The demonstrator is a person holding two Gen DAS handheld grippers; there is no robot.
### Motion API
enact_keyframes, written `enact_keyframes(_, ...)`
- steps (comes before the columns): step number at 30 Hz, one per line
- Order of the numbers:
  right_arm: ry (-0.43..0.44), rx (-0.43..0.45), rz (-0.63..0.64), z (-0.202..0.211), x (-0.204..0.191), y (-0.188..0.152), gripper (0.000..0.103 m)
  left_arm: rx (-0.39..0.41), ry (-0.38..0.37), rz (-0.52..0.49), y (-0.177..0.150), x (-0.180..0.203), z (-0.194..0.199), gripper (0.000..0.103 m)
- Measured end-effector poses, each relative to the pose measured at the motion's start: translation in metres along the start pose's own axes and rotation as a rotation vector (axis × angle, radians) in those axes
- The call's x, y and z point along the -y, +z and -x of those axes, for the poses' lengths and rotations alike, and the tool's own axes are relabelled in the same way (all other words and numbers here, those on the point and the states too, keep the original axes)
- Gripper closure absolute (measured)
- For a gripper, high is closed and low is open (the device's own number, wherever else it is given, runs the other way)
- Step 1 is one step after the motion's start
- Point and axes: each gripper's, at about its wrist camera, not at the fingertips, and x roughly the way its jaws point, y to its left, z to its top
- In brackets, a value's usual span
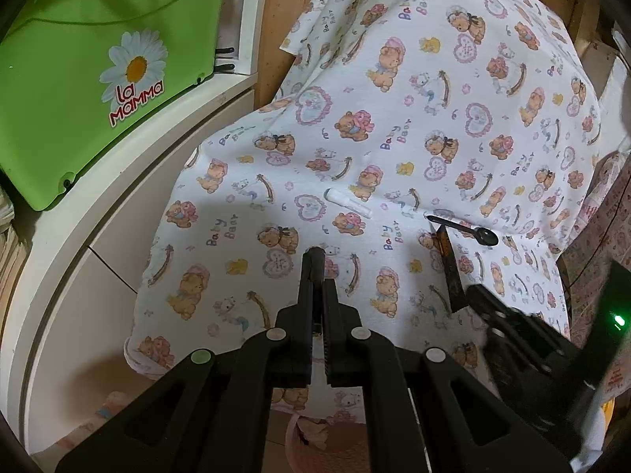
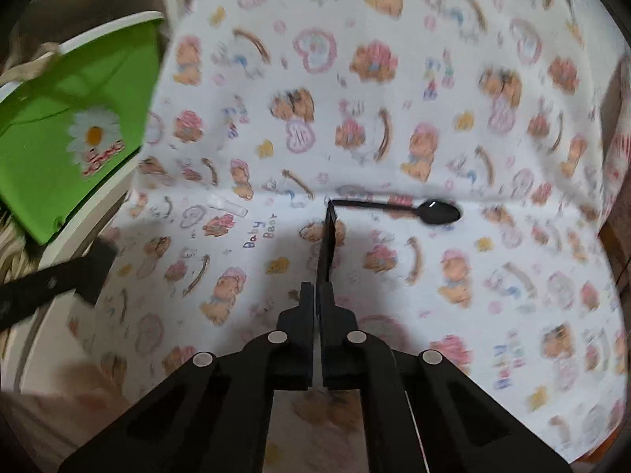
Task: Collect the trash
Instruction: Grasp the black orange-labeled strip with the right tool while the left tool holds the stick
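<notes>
The right claw (image 2: 318,289) grips a flat dark wrapper (image 2: 328,244) edge-on above the bear-print cloth (image 2: 394,138), just beside a black plastic spoon (image 2: 414,209). The left claw (image 1: 315,254) hovers closed and empty; a small white tube (image 1: 349,203) lies ahead of it.
</notes>
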Motion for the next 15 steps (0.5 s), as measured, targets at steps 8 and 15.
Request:
enact_keyframes(8,0.076,-0.068,-0.064,0.024,0.049,-0.017,0.1,-0.001,0.014,-0.04,-0.006,0.004,0.001,0.099)
enact_keyframes(15,0.041,-0.048,-0.085,0.02,0.057,-0.012,0.062,-0.01,0.041,-0.049,-0.01,0.004,-0.004,0.099)
